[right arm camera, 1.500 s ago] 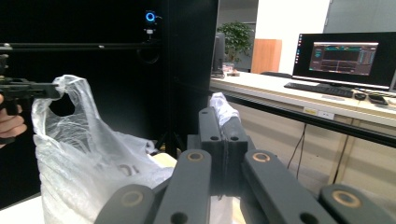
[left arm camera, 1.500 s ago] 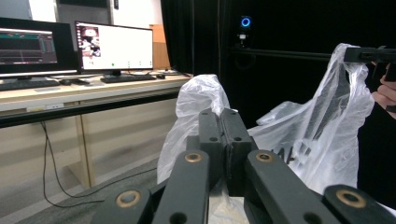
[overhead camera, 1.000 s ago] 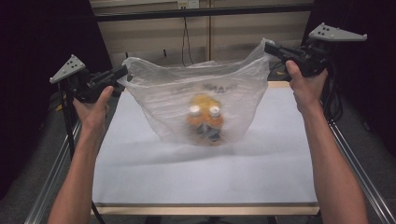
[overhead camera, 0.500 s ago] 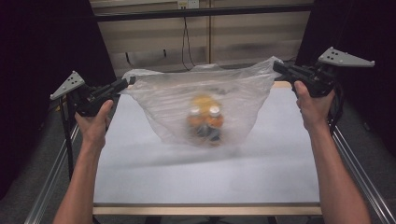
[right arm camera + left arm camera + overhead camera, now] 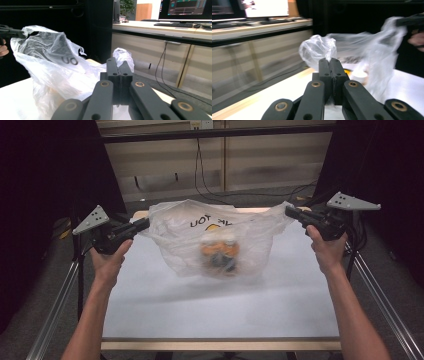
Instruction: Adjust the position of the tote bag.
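Note:
A clear plastic bag with dark lettering hangs stretched between my two grippers, its bottom close to or on the white table. Inside it sits an orange object with white caps, blurred. My left gripper is shut on the bag's left handle, which bunches out past its jaws. At the other side my right gripper is shut on the bag's right handle. In the left gripper view the bag runs off toward the other gripper; in the right gripper view the bag sags left.
Metal frame rails run along both sides of the table. Cables hang behind the table's far edge. A desk with a monitor and keyboard stands behind, in the right gripper view.
Both grippers have come down with the bag, the right more than the left. The bag and the orange object inside it have sunk toward the table.

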Motion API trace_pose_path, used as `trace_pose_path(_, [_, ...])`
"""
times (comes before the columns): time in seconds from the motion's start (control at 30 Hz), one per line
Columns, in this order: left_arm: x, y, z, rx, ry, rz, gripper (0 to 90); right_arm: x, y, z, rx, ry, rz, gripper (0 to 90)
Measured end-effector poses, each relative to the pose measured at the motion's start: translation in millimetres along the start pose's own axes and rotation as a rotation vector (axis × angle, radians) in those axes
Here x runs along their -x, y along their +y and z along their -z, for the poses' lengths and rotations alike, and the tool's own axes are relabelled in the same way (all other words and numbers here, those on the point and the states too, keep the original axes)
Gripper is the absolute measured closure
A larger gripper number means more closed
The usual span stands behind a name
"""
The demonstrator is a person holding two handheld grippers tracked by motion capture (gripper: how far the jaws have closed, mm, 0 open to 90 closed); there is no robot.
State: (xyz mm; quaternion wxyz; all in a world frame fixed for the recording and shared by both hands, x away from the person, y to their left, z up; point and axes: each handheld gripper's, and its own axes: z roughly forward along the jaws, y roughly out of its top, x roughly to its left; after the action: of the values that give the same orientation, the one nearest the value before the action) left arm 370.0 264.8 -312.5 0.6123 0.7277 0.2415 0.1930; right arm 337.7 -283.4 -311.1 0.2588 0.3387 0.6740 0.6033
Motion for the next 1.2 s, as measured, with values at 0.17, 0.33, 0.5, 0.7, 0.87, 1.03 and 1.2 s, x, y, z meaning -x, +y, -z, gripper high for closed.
trace_pose_path(0.17, [9.0, -3.4, -3.5, -0.048, -0.024, -0.028, 89.7, -7.5, -9.2, -0.7, -0.011, 0.026, 0.003, 90.0])
trace_pose_path(0.33, [8.1, -12.9, -6.3, -0.053, -0.047, -0.011, 89.8, -10.9, -13.7, -0.6, -0.024, 0.047, 0.008, 90.0])
trace_pose_path(0.5, [6.4, -25.0, -9.4, -0.083, -0.052, 0.004, 89.8, -11.1, -19.2, -3.4, -0.045, 0.060, 0.004, 90.0])
trace_pose_path(0.7, [4.1, -40.1, -14.3, -0.124, -0.032, 0.014, 89.8, -8.1, -32.9, -8.9, -0.093, 0.044, -0.015, 90.0])
trace_pose_path(0.87, [-1.1, -54.8, -17.0, -0.167, -0.033, 0.034, 89.8, -8.0, -44.3, -9.6, -0.128, 0.040, -0.021, 90.0])
trace_pose_path(1.03, [-5.0, -73.2, -18.7, -0.195, -0.030, 0.061, 89.8, -4.4, -58.5, -8.0, -0.171, 0.025, -0.031, 90.0])
trace_pose_path(1.2, [-8.7, -85.7, -16.1, -0.226, -0.014, 0.073, 89.8, 1.2, -76.3, -6.4, -0.238, -0.017, -0.045, 90.0])
